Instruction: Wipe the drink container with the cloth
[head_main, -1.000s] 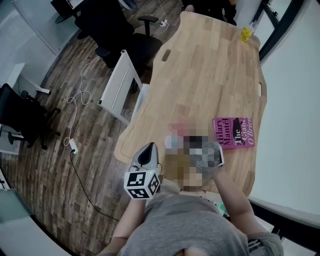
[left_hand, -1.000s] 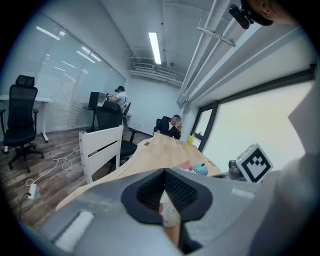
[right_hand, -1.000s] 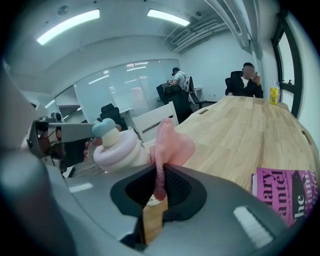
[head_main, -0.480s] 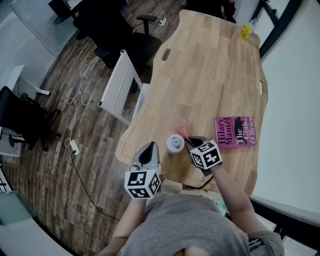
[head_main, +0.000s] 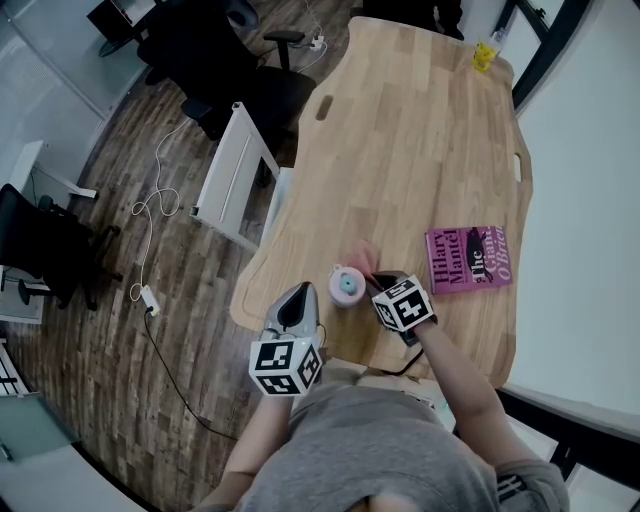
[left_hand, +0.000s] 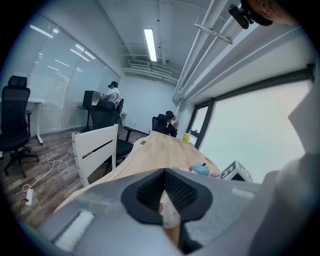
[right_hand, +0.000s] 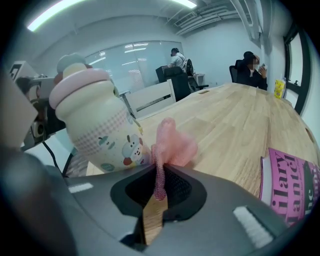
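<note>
Right hand-held gripper (right_hand: 160, 172) pinching pink mesh cloth (right_hand: 172, 145). Cloth bunched just beside cartoon-print drink container (right_hand: 97, 120), maybe touching. Container upright near counter's (right_hand: 235, 115) near-left edge. Left hand-held gripper (left_hand: 164, 172) pressed together, empty, off to left, not steadying anything. Guessing wipe barely started tbh, most of container's surface left to do.

Left gripper (left_hand: 162, 196) jaws together; right gripper (right_hand: 159, 189) pinching cloth (right_hand: 173, 145).
</note>
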